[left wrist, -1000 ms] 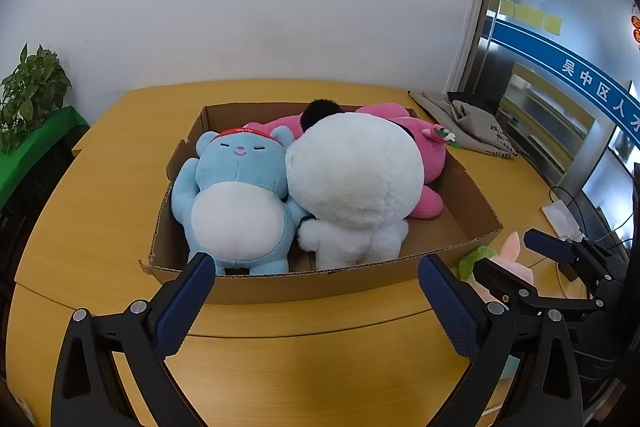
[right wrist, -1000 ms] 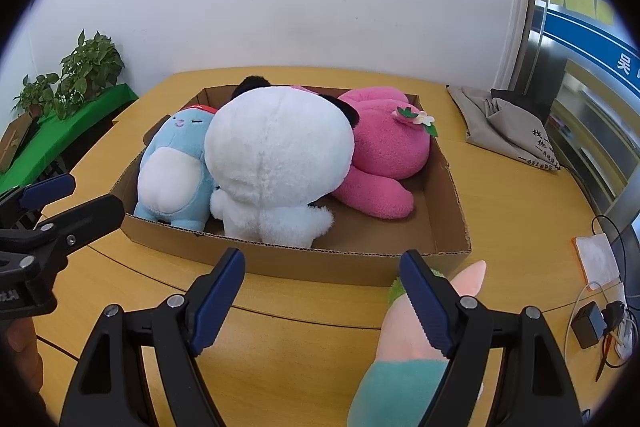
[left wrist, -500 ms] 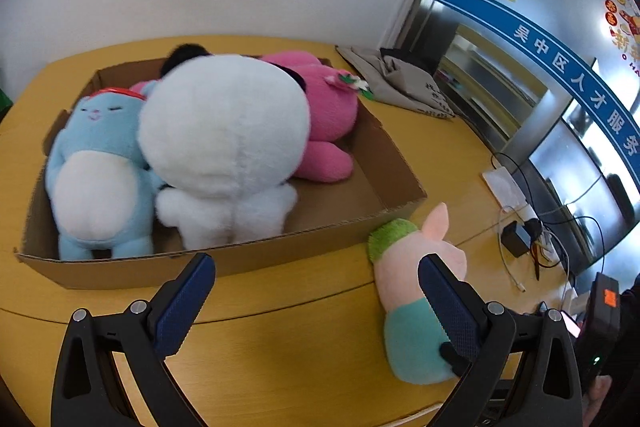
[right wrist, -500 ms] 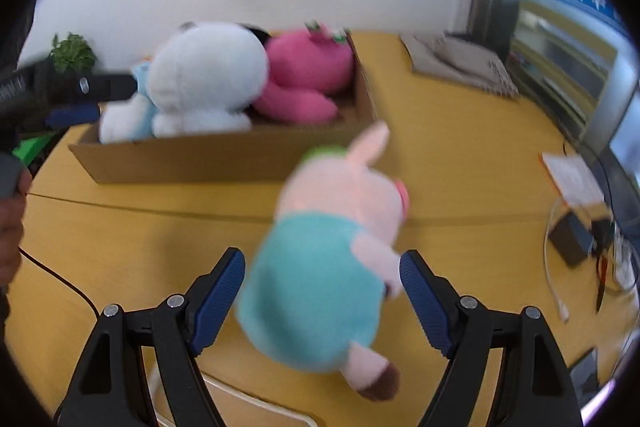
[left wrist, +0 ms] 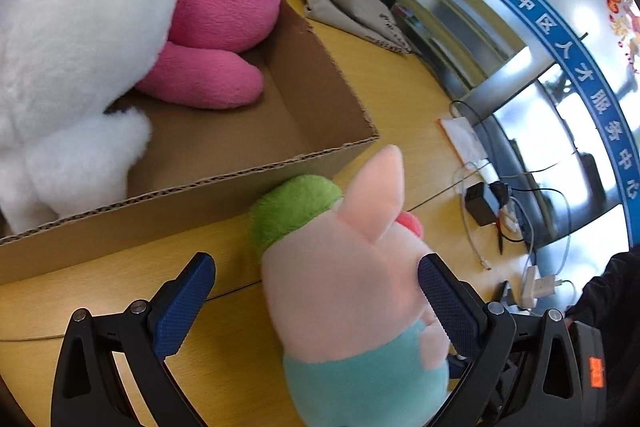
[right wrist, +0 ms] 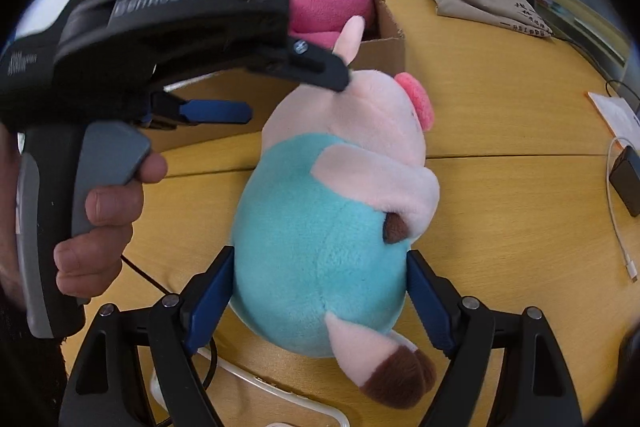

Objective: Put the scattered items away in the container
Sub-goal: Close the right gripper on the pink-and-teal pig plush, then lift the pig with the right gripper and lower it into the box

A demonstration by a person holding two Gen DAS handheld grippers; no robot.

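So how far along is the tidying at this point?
Done: the white plush and pink plush lie in the cardboard box. In hand: the right gripper brackets the pig plush on the table; left gripper open at its head. Left: grip, lift, box it.

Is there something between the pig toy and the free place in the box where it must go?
Only the cardboard box front wall stands between the pig plush and the bare floor beside the pink plush; it must be lifted over.

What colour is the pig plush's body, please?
Turquoise on the pig plush, clearest in the right wrist view.
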